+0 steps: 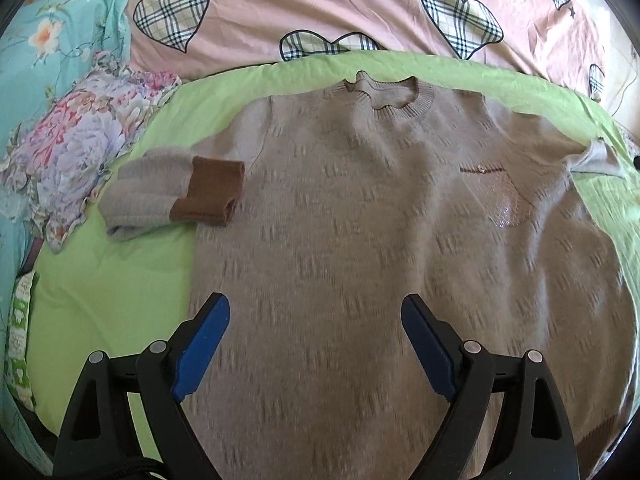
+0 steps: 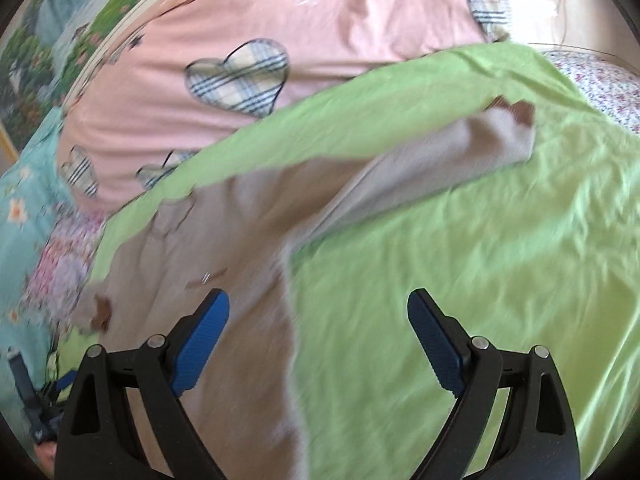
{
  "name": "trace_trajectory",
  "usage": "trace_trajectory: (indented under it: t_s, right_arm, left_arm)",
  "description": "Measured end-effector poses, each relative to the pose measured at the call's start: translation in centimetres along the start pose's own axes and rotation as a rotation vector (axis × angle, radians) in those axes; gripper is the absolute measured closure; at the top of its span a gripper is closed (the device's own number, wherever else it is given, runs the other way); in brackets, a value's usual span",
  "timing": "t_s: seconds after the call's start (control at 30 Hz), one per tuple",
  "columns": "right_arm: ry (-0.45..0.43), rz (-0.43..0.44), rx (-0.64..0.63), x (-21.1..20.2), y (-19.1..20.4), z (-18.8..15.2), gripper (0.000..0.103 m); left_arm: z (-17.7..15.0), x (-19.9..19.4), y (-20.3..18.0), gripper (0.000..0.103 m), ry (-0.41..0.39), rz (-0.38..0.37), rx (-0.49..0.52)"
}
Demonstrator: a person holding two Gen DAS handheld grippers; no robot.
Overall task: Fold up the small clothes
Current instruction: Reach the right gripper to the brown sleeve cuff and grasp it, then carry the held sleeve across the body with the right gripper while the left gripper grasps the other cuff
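Observation:
A beige knit sweater [image 1: 360, 208] lies flat, front up, on a green sheet [image 1: 100, 296], collar at the far side. Its left sleeve [image 1: 160, 196] is bent in, with the brown cuff [image 1: 210, 194] at the body's edge. A small chest pocket [image 1: 496, 192] is on the right. My left gripper [image 1: 316, 312] is open and empty above the sweater's lower body. In the right wrist view the sweater [image 2: 224, 240] is blurred and its right sleeve [image 2: 440, 152] stretches out to a brown cuff [image 2: 520, 112]. My right gripper [image 2: 318, 308] is open and empty above the sweater's right edge.
A pink quilt with plaid hearts [image 1: 320, 4] is bunched along the far side. A floral pillow [image 1: 76, 144] and teal bedding [image 1: 52, 40] lie at the left. Green sheet [image 2: 480, 264] spreads to the right of the sweater. The left gripper's body [image 2: 32, 396] shows at far left.

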State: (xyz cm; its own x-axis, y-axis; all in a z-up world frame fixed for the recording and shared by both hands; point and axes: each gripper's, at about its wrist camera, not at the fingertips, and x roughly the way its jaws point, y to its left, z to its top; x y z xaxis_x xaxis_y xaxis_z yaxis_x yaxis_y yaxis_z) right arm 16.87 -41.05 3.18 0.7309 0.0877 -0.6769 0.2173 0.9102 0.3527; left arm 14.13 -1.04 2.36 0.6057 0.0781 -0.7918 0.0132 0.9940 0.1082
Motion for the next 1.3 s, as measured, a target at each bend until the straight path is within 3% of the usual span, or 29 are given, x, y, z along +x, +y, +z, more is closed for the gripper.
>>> trace_trajectory:
  t_s: [0.33, 0.7, 0.87, 0.9, 0.93, 0.97, 1.0, 1.03, 1.1, 1.3]
  right_arm:
    - [-0.053, -0.148, 0.110, 4.0, -6.9, 9.3, 0.012]
    - [0.007, -0.358, 0.144, 11.8, -14.2, 17.1, 0.013]
    - [0.136, -0.428, 0.158, 16.1, -16.7, 17.2, 0.027]
    - [0.134, -0.451, 0.125, 16.3, -16.5, 17.0, 0.033]
    - [0.129, -0.476, 0.101, 16.2, -16.2, 17.0, 0.047]
    - [0.111, -0.476, 0.090, 15.7, -15.9, 17.0, 0.057]
    - [0.090, -0.445, 0.103, 15.2, -15.9, 17.1, 0.086]
    - [0.076, -0.416, 0.123, 14.6, -15.9, 17.1, 0.093]
    - [0.023, -0.350, 0.107, 13.3, -14.7, 17.0, 0.093]
    - [-0.072, 0.014, -0.009, 12.2, -6.6, 14.6, 0.093]
  left_arm:
    - [3.0, 3.8, 1.2, 0.015, 0.048, -0.024, -0.055]
    - [3.5, 8.0, 1.0, 0.014, 0.137, -0.022, -0.071]
    - [3.7, 9.1, 1.1, 0.014, 0.159, -0.039, -0.084]
    - [3.7, 9.2, 1.2, 0.015, 0.165, -0.042, -0.089]
    - [3.7, 9.3, 1.2, 0.015, 0.168, -0.045, -0.094]
    - [3.7, 9.3, 1.3, 0.015, 0.170, -0.050, -0.098]
    - [3.7, 9.3, 1.4, 0.015, 0.171, -0.055, -0.101]
    - [3.6, 9.2, 1.4, 0.015, 0.168, -0.058, -0.103]
    - [3.6, 8.8, 1.5, 0.015, 0.159, -0.064, -0.106]
    - [3.3, 7.3, 2.2, 0.015, 0.129, -0.090, -0.131]
